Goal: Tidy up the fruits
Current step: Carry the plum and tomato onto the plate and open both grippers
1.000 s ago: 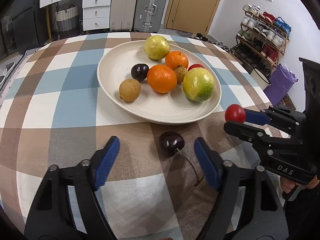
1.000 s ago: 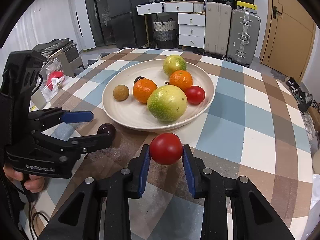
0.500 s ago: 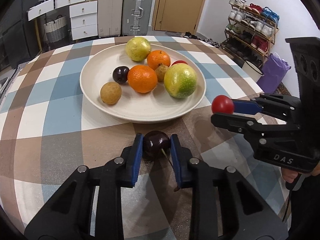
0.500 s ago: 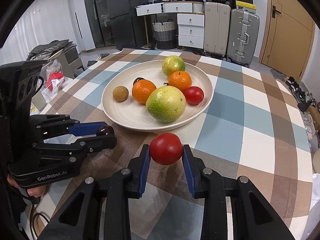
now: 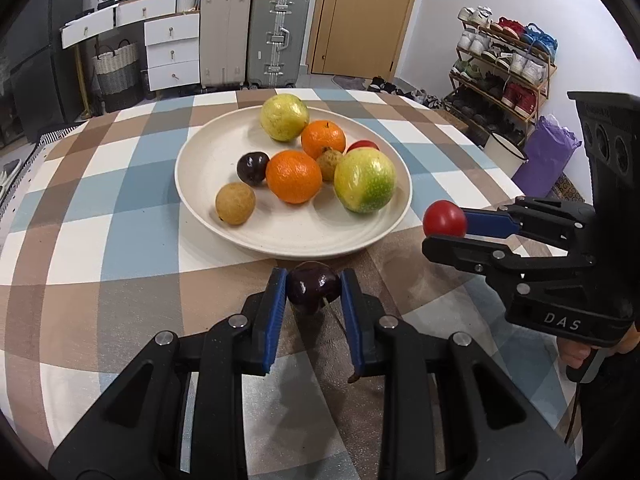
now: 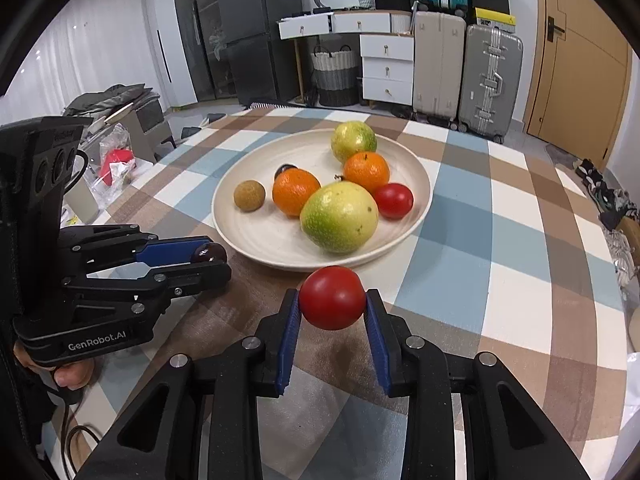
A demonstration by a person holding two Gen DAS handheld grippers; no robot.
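Observation:
A cream plate [image 5: 208, 216] [image 6: 256, 244] on the checked tablecloth holds two oranges, two green-yellow fruits, a dark cherry, brown longans and a red tomato. My left gripper [image 5: 314, 290] is shut on a dark cherry [image 5: 314, 287] with a stem, held just in front of the plate's near rim; it also shows in the right wrist view [image 6: 208, 254]. My right gripper [image 6: 332, 300] is shut on a red cherry tomato [image 6: 332, 297], held above the cloth near the plate's rim; it shows at the right in the left wrist view [image 5: 444, 219].
The table [image 5: 100, 240] carries a brown, blue and white checked cloth. Suitcases [image 5: 276, 36], drawers and a basket stand beyond the far edge. A shoe rack [image 5: 504, 64] stands at the right. Bags and clutter [image 6: 116, 152] lie off the left side.
My left gripper closed on the dark cherry and lifted it off the cloth toward the plate. My right gripper kept hold of the red tomato and barely moved.

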